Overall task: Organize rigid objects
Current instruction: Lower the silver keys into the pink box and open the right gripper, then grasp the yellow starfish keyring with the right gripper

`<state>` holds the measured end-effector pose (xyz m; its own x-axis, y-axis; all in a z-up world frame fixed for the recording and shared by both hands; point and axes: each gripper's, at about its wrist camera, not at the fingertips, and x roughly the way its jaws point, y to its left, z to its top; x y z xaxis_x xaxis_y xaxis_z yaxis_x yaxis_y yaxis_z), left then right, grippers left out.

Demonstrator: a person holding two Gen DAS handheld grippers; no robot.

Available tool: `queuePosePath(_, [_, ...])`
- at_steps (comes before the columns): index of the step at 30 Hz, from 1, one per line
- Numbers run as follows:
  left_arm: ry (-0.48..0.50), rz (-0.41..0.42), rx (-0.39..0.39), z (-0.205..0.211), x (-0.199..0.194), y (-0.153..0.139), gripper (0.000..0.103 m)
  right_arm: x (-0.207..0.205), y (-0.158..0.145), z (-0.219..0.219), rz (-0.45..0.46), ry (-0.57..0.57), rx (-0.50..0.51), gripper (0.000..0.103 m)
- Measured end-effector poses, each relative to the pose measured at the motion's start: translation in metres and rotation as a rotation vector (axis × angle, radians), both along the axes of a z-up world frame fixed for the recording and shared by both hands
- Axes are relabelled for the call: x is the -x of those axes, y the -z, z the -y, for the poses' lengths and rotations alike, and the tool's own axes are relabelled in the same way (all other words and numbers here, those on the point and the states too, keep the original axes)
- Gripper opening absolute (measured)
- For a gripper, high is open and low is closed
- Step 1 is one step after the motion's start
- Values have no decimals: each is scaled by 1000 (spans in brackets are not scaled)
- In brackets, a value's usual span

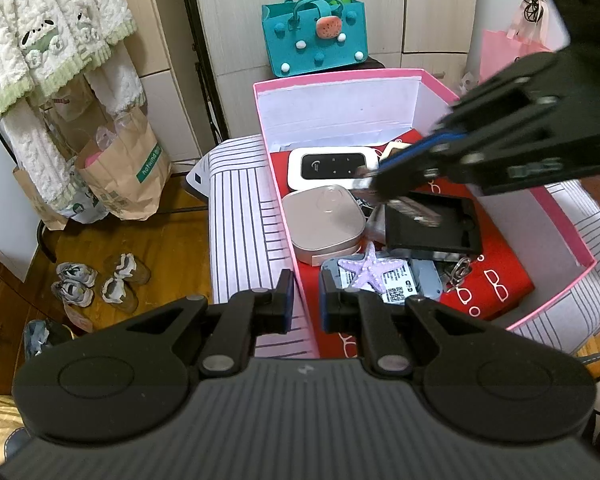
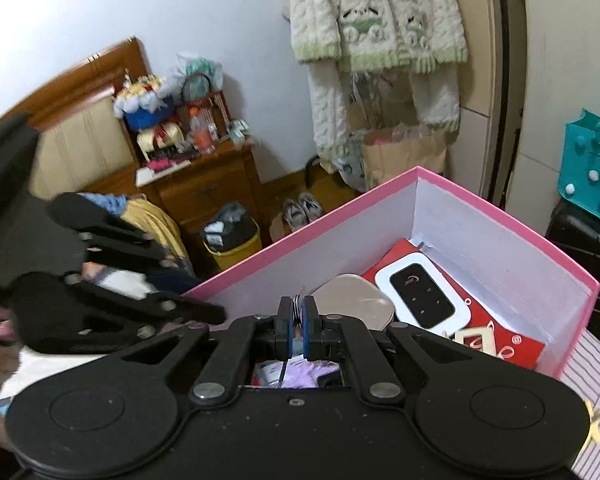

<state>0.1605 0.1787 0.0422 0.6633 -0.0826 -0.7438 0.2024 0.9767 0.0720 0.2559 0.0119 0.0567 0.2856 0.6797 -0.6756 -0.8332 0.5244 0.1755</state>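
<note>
Nearest, black left gripper [image 1: 303, 300], jaws pinching wall of pink cardboard box [image 1: 288, 216]; over box, right gripper [image 2: 298, 320] clamped on small silvery metal piece [image 2: 298, 307]; inside box, beige rounded case [image 1: 324, 224], white-black pocket router [image 1: 332, 168], lilac starfish [image 1: 366, 270]

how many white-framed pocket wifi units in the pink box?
1. The white pocket wifi unit lies flat at the far end of the pink box, beside the beige case. Others may be hidden under clutter.
</note>
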Motion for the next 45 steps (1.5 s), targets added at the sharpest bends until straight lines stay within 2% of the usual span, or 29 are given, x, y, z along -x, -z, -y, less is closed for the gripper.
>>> queuePosePath(4, [0,-1,1,0,0,0,11,-10,12,-13,38,33,45,6])
queuePosePath(6, [1,-1,0,-1,-1,0,11,-13,14,-11,53,65,30,8])
queuePosePath(8, [1,-1,0,-1,-1,0,11,-10,10,-3,82,89,11,14])
queuePosePath(13, [5,-2,-2,0,-1,1,11,5,-10,35,119,139,-44,23])
queuePosePath(16, [6,-1,-6,1,-1,2,11,16,-19,63,148,192,-41,26])
queuePosePath(21, [-1,-9,-29,5,-2,1,11,29,-28,105,120,280,-33,28])
queuePosePath(25, [-10,-8,-34,7,-2,1,11,41,-28,128,177,327,10,37])
queuePosePath(33, [-26,2,-21,6,-1,1,11,46,5,152,192,414,16,43])
queuePosePath(40, [-31,12,-28,7,1,3,11,32,42,172,204,480,27,49])
queuePosePath(45, [-33,14,-26,7,1,3,11,16,64,184,218,594,30,51])
